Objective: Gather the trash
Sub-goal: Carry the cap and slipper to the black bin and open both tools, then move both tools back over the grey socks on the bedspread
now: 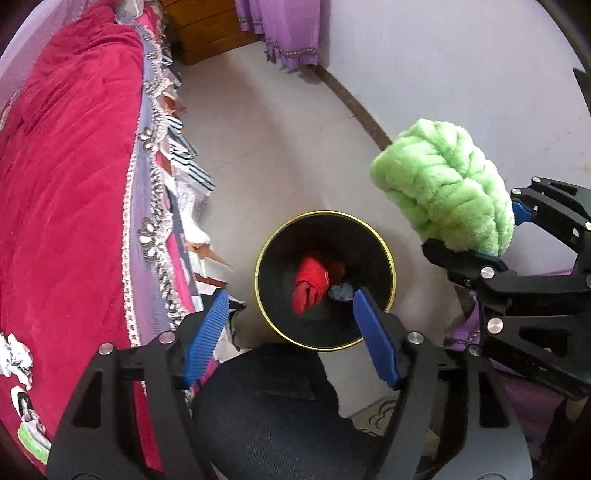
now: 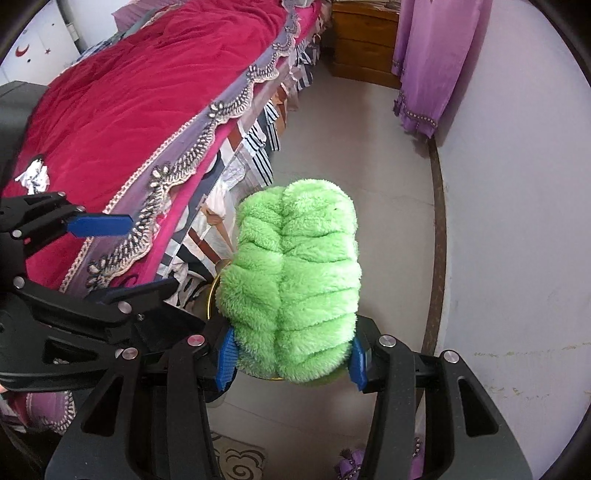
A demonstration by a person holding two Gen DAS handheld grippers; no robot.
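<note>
While the bed (image 1: 70,166) with its red cover fills the nine-o'clock side of the left wrist view, the pale floor (image 1: 280,147) runs past it toward a wooden cabinet (image 1: 210,29) and a purple curtain (image 1: 284,29) at twelve o'clock. Next in size, the green plush piece (image 2: 295,288) is clenched between the blue pads of the right gripper (image 2: 291,356), held in the air at about three o'clock from the bin. The black bin (image 1: 325,280), gold-rimmed, stands on the floor beside the bed and already holds a red wad (image 1: 310,284) and a small grey scrap (image 1: 340,291). The left gripper (image 1: 291,332) hangs released over the bin's near rim, grasping nothing. A crumpled white paper (image 1: 14,358) lies on the bed cover at eight o'clock, not yet collected.

Risk, as judged: the plush looks nearly as wide as the bin mouth and sits off to its side, so a release from here could drop it on the floor or leave it perched on the rim; the open left gripper near the rim could also be struck.
</note>
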